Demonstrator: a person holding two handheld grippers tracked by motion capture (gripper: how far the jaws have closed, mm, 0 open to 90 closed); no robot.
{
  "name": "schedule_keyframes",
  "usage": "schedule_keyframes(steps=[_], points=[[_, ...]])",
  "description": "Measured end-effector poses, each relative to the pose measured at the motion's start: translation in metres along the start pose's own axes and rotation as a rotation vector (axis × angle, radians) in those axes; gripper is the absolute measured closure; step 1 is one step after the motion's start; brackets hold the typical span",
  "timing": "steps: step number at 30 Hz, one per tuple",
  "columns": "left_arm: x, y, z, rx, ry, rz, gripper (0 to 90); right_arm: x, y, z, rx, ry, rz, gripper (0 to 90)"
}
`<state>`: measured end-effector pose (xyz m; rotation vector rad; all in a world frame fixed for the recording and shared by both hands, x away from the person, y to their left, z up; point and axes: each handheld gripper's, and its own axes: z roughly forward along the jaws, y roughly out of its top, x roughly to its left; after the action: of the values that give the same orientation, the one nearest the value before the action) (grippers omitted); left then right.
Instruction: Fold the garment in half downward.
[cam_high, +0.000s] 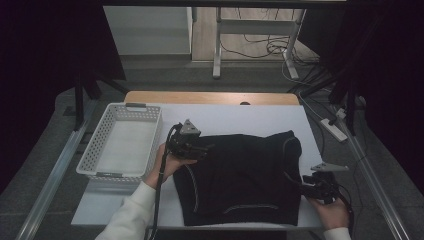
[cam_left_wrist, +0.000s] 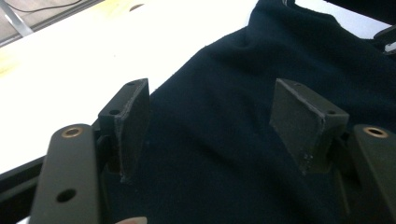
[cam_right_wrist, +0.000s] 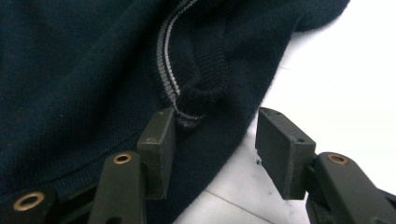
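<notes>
Garment (cam_high: 240, 175) edges lie between the spread, empty jaws of left gripper (cam_high: 200, 150) and right gripper (cam_high: 307, 186).

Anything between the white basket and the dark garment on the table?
Yes: in the high view the left gripper and its hand sit between basket and garment.

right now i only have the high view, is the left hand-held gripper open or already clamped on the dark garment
observer: the left hand-held gripper is open, jaws wide apart over the dark garment, nothing clamped.
operator: and the right one, where is it on the edge
observer: the right hand-held gripper is open too. One jaw is over the cloth by a grey striped seam, the other over the white tabletop.
</notes>
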<state>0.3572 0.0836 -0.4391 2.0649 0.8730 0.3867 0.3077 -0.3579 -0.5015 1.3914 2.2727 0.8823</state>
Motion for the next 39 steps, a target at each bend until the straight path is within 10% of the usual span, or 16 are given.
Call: schedule_keyframes(steps=[15, 24, 39], points=[[-0.001, 0.000, -0.001, 0.000, 0.001, 0.004, 29.5, 0.011, -0.010, -0.006, 0.057, -0.003, -0.058, 47.7], [-0.001, 0.000, 0.000, 0.000, 0.003, 0.003, 29.4, 0.015, -0.010, -0.007, 0.050, -0.009, -0.130, 85.9], [0.000, 0.000, -0.005, -0.011, 0.004, 0.003, 29.4, 0.024, -0.030, -0.035, 0.052, -0.015, -0.131, 84.5]])
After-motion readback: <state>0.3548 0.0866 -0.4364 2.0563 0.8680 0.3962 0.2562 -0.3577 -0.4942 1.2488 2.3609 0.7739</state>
